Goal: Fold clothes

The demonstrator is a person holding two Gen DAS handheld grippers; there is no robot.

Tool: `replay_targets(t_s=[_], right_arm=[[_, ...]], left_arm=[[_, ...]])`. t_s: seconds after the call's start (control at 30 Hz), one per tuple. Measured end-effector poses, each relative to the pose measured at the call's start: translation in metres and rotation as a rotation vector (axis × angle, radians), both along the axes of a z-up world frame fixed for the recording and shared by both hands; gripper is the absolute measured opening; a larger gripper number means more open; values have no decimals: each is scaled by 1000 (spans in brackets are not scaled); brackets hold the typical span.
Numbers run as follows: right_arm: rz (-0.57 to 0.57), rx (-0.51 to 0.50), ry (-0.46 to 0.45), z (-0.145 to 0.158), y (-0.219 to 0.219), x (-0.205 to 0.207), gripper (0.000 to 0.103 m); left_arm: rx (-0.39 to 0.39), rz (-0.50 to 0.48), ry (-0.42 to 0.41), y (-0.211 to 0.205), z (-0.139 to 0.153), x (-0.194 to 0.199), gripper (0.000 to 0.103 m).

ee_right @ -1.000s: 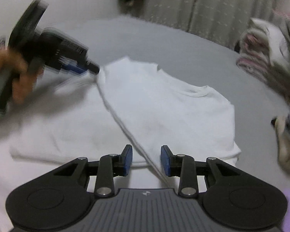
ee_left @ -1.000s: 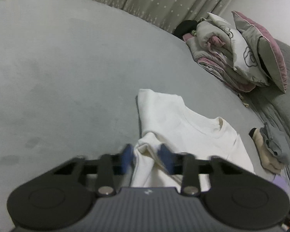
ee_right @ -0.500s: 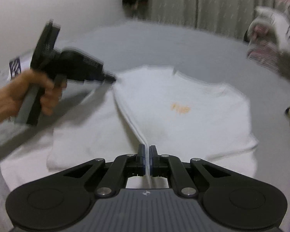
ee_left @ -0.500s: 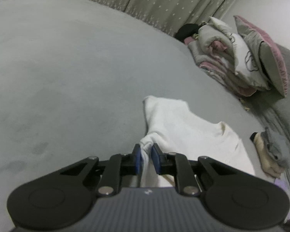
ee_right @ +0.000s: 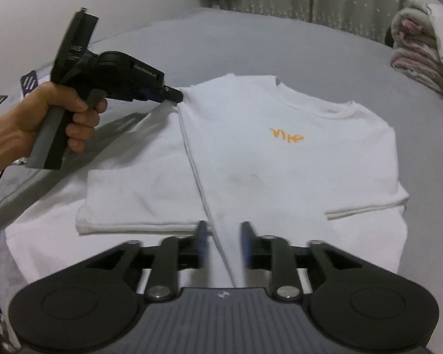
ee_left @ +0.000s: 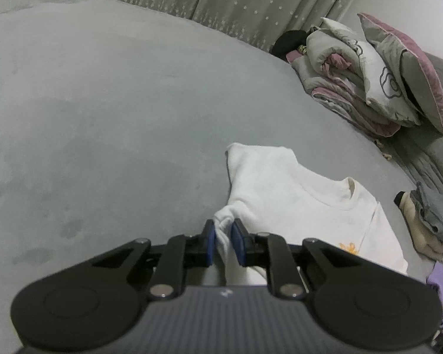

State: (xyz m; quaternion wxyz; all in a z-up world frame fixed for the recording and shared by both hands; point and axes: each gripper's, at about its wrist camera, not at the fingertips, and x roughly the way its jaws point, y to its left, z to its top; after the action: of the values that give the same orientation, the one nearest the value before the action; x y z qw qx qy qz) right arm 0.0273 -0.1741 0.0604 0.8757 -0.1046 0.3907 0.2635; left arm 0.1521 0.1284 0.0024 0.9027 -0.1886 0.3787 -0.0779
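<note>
A white T-shirt with a small orange print lies flat on the grey bed. Its left side is folded in along a long crease that runs from the shoulder toward me. My left gripper is shut on a bunch of the white T-shirt at that shoulder. The right wrist view shows the left gripper held by a hand, its tip on the far end of the crease. My right gripper stands open over the near end of the crease, which passes loosely between the fingers.
Folded quilts and pillows are stacked at the bed's far right, in front of a curtain. A small pile of folded clothes sits right of the shirt. More white fabric lies under the shirt's near left edge.
Both grippers closed on the shirt's crease half a second ago. Since then the right gripper has opened and let the fold go; the left still holds the shoulder.
</note>
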Motion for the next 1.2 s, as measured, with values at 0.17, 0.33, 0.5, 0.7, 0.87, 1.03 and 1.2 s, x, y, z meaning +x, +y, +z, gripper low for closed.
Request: replay_targets(t_s=[0.17, 0.33, 0.5, 0.7, 0.87, 1.03, 1.2], right_arm=[[17, -77, -26, -9, 8, 0, 15], [29, -2, -62, 11, 8, -8, 7], [79, -60, 23, -10, 24, -8, 7], [82, 8, 18, -4, 17, -6, 19], [43, 93, 41, -4, 8, 2, 25], [-1, 124, 54, -10, 5, 10, 30], [-23, 124, 72, -20, 5, 15, 36]], left_arm=[[11, 2, -10, -1, 3, -3, 14], [10, 11, -15, 2, 7, -6, 14], [42, 11, -1, -1, 5, -8, 14], [102, 46, 14, 2, 7, -8, 16], [112, 96, 17, 15, 14, -11, 16], [93, 75, -3, 19, 29, -29, 16], [76, 82, 11, 26, 40, -59, 21]])
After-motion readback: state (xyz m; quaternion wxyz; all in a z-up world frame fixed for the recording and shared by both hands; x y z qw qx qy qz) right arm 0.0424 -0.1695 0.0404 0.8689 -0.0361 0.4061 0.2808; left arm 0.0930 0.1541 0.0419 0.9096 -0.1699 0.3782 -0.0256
